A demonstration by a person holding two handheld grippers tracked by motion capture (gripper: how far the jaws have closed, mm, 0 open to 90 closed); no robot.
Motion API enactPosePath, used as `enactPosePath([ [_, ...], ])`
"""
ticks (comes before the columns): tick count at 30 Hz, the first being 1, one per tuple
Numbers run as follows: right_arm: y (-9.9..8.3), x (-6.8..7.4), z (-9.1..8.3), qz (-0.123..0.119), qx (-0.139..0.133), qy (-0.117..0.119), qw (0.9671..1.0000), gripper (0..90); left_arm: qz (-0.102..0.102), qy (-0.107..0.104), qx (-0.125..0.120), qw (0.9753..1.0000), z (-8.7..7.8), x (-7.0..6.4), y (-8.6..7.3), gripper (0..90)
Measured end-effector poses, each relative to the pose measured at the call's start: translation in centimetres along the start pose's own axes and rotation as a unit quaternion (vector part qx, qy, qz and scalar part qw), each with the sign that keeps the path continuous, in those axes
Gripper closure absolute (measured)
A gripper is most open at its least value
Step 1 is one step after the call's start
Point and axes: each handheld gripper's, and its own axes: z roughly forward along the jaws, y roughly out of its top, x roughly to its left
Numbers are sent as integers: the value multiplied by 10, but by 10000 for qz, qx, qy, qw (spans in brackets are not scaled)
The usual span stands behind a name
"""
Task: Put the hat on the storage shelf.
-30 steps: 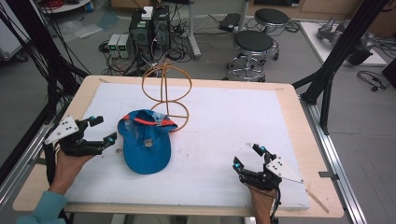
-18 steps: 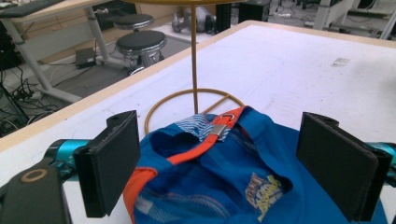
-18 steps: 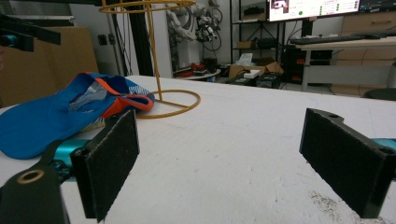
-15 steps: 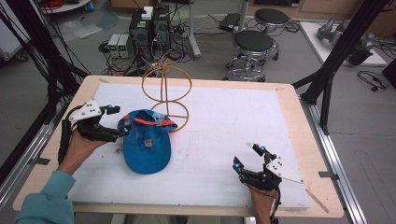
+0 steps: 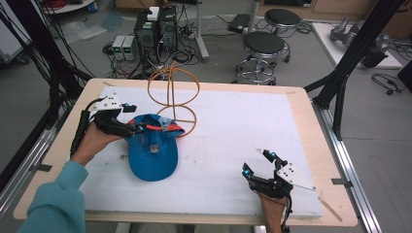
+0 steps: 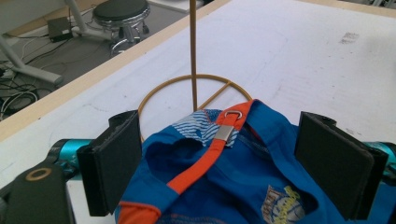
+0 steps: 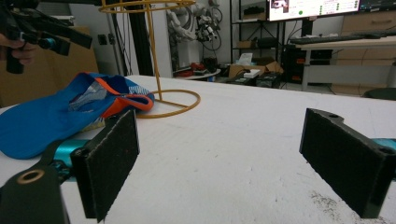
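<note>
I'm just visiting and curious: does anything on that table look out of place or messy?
Slightly. The blue cap lies flat on the white mat, its back edge over the base ring of the yellow wire stand rather than on it. The left gripper is open around the cap's orange strap. Nothing looks spilled or broken.

one blue cap [image 5: 152,150], one wire stand [image 5: 173,94], two stools [image 5: 263,44].

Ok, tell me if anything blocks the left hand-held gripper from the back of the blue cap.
Nothing visible does. The left hand-held gripper is open, its jaws either side of the blue cap's rear with the orange strap between them. The wire stand rises just beyond.
</note>
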Motion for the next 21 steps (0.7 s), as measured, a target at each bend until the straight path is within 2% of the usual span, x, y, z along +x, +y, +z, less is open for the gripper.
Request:
enactPosePath([
  [3, 0, 0, 0, -1, 5, -6, 10000, 108, 64, -51, 178, 9998, 10, 3, 0, 156],
  [7, 0, 0, 0, -2, 4, -9, 10000, 109, 33, -101, 466, 9989, 22, 7, -6, 170],
  [11, 0, 0, 0, 5, -1, -6, 10000, 109, 104, -156, 726, 9972, 30, 7, -11, 184],
  [13, 0, 0, 0, 9, 0, -5, 10000, 108, 186, -135, 927, 9954, 34, 8, -14, 188],
  [21, 0, 0, 0, -6, -7, -15, 10000, 108, 189, 34, 1096, 9938, 41, 9, -17, 219],
])
